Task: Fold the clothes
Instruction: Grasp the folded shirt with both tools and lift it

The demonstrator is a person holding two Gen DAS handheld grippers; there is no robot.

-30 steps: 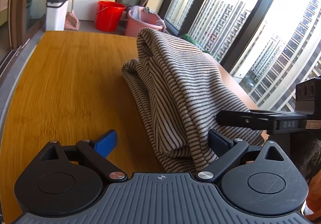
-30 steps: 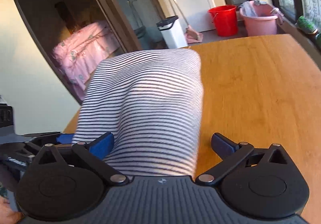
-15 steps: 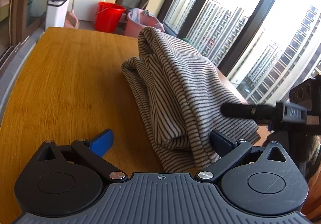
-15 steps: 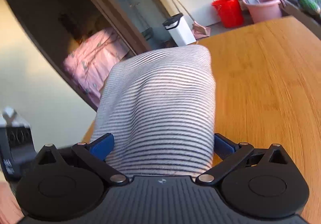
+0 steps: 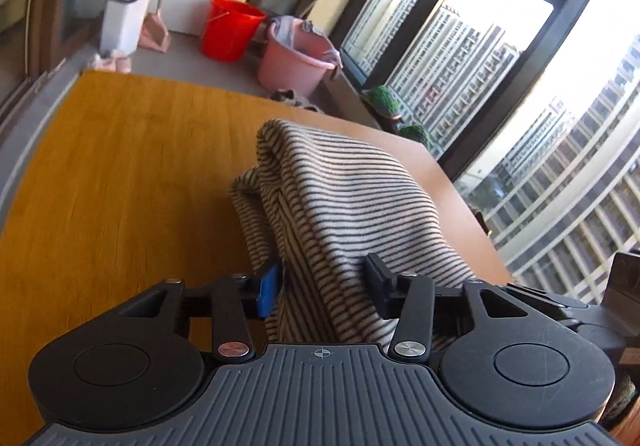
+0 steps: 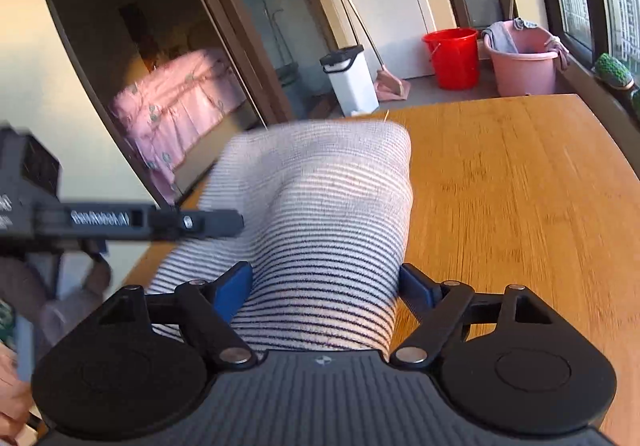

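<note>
A folded black-and-white striped garment (image 5: 340, 206) lies in a thick bundle on the wooden table (image 5: 120, 174). My left gripper (image 5: 324, 286) has its jaws closed in on the near end of the bundle, cloth pinched between the blue pads. In the right wrist view the same garment (image 6: 328, 214) runs between the fingers of my right gripper (image 6: 326, 286), whose jaws are narrowed onto the cloth. The left gripper's body (image 6: 120, 224) shows at the left of that view, beside the cloth.
A red bucket (image 5: 230, 28), a pink basin (image 5: 298, 60) and a white bin (image 5: 124, 20) stand on the floor beyond the table's far edge. Large windows (image 5: 500, 58) run along the right. The table edge on the window side lies close to the garment.
Both grippers have closed from wide open onto the near end of the striped garment. The views have tilted and the bundle has lifted slightly and shifted.
</note>
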